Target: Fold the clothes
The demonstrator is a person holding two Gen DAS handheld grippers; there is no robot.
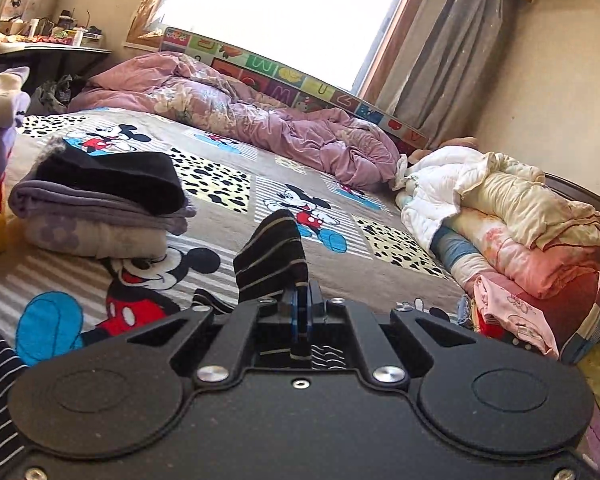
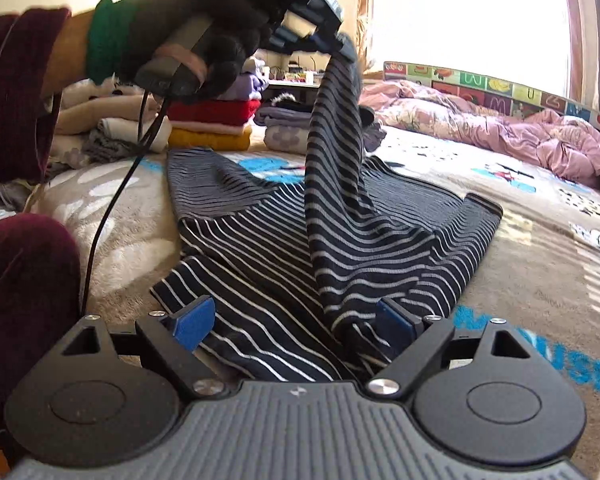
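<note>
- I am folding the striped garment (image 2: 260, 248), dark with thin pale stripes, which is lying spread on the cartoon-print bedspread (image 2: 540, 248); I judge this to be the step of bringing one sleeve or edge across the body.
- My left gripper (image 1: 298, 300) is clamping its jaws fully together on a strip of that striped cloth; in the right wrist view the strip is hanging from it, well above the bed, down to the rest of the garment.
- My right gripper (image 2: 296, 322) is holding its jaws wide; both blue pads (image 2: 192, 322) are sitting over the near edge of the garment, with cloth lying between them and nothing pinched.
- The next move, as I judge it, is calling for my left to carry the raised strip over and lay it flat on the body, while my right is either pinning or pinching the near edge so that the body is not dragging.
- Counting: one striped garment in work; two grippers; one gloved hand (image 2: 204, 28) in view; two folded stacks (image 1: 96, 204) I am making out plainly, one grey and black, one with red and yellow, with more behind that I cannot separate; one crumpled pink duvet (image 1: 260, 120); one heap of unfolded laundry (image 1: 512, 216) at the far side.
</note>
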